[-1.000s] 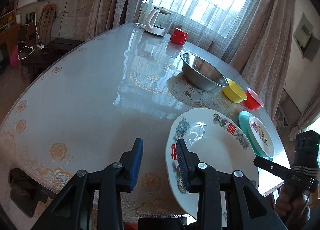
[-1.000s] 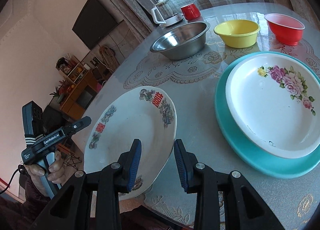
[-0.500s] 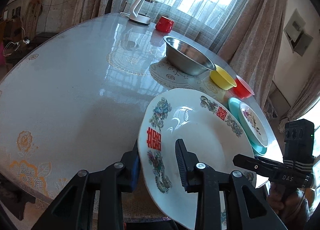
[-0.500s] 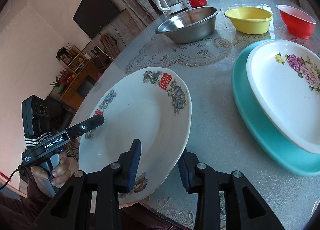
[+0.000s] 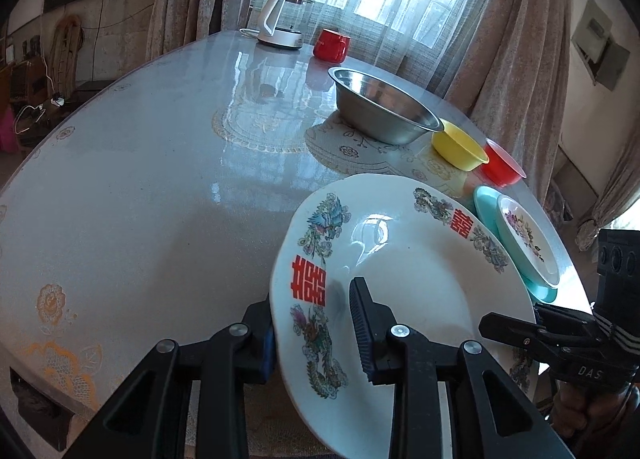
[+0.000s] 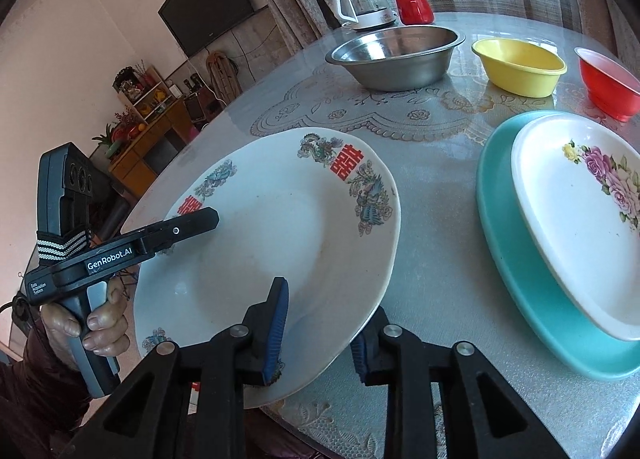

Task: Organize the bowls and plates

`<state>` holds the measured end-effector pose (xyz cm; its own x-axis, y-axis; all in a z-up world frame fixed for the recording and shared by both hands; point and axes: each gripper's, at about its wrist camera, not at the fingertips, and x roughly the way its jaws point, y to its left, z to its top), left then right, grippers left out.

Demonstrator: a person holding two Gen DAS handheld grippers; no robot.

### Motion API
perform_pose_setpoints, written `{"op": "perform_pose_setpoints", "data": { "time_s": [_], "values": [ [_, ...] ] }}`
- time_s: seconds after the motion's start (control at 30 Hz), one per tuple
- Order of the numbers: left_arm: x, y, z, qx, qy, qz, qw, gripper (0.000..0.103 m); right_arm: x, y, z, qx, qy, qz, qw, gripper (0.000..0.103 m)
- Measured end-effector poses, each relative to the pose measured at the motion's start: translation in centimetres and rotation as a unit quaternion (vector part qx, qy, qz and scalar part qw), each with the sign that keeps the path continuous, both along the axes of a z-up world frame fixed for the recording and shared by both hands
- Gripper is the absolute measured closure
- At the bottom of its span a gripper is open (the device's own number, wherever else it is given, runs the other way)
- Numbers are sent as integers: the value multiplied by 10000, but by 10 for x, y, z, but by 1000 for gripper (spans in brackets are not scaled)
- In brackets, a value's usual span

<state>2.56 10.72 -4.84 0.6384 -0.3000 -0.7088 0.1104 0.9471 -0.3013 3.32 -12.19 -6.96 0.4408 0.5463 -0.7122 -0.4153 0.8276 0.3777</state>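
Both hand-held grippers (image 5: 316, 323) (image 6: 320, 323) now astride white plate (image 6: 280, 227) rim, right closing.

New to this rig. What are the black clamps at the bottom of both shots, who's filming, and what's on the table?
No robot arm here: a person holds a trigger-operated two-finger gripper in each hand, each with a fisheye camera looking along its fingers. One picture is from the left gripper, the other from the right gripper; each also shows the other gripper from the side.

Both straddle the rim of the large white plate with red characters, from opposite sides. The right gripper's jaws are closing, and neither pair clearly presses on the rim yet.

On the glass-topped table: a steel bowl, yellow bowl, red bowl, a floral plate stacked on a teal plate, plus a kettle and red mug.
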Motion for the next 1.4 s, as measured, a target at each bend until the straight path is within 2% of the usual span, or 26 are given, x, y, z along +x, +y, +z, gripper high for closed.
{"op": "perform_pose_setpoints", "data": {
  "time_s": [0.17,0.47,0.57,0.67,0.87,1.4],
  "values": [
    [2,0,0,-148,77,-34,9999,73,-2,-4,4,-72,5,-58,10000,77],
    [15,-10,1,-103,93,3,9999,72,-6,-9,4,-71,-26,-12,10000,73],
    [13,-12,1,1,73,-16,10000,72,-8,-9,4,-98,-69,-90,9999,74],
    [9,-10,1,-74,78,-54,9999,73,-9,-10,5,-94,-62,-123,9999,75],
    [5,-9,5,-172,24,-87,9998,73,-8,-12,12,0,-45,-106,9999,76],
    [1,-14,18,-127,-284,-307,9990,73,-10,-18,24,21,-203,-96,9997,75]
  ]
}}
